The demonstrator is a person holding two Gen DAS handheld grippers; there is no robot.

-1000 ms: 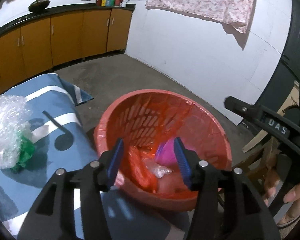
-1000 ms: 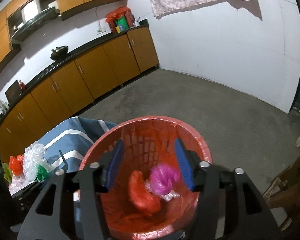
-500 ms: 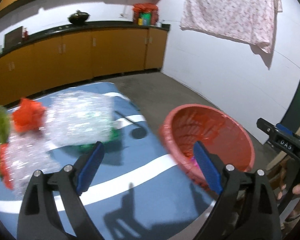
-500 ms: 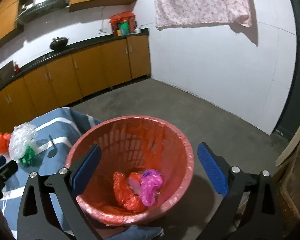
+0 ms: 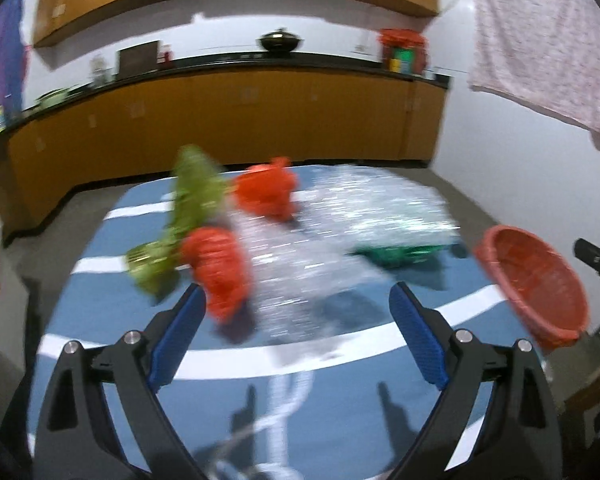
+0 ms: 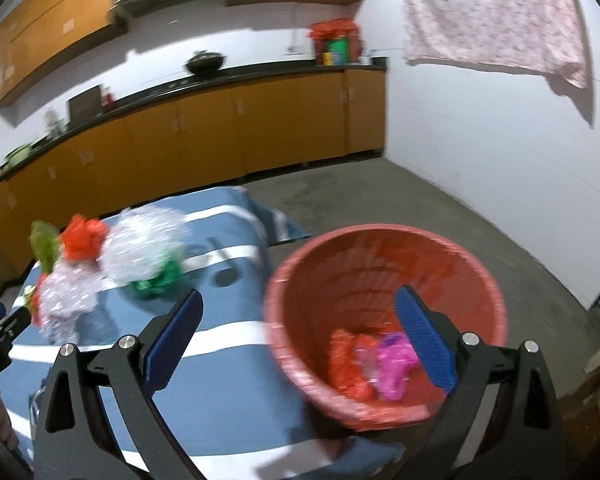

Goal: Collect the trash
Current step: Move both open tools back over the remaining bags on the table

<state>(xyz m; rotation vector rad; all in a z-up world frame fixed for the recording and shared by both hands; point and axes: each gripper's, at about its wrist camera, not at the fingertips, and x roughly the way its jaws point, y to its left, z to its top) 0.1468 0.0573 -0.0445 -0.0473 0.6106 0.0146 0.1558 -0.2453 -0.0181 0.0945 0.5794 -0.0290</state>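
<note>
Tools [image 5: 296,328] [image 6: 300,336] wide, angled downward, empty

Left gripper [image 5: 296,334] and right gripper [image 6: 298,332]: two black, angular arms are seen on each, with triangular cut-outs. Blue ribbed pads [image 5: 418,342] are mounted on the inner faces of the fingers. Round silver screws [image 6: 469,338] are set near the arm joints, two per side.

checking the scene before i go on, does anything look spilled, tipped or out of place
Nothing looks spilled or tipped. The red basket stands upright beside the blue cloth, trash inside it. Bubble wrap and coloured bags lie uncollected on the cloth.
</note>
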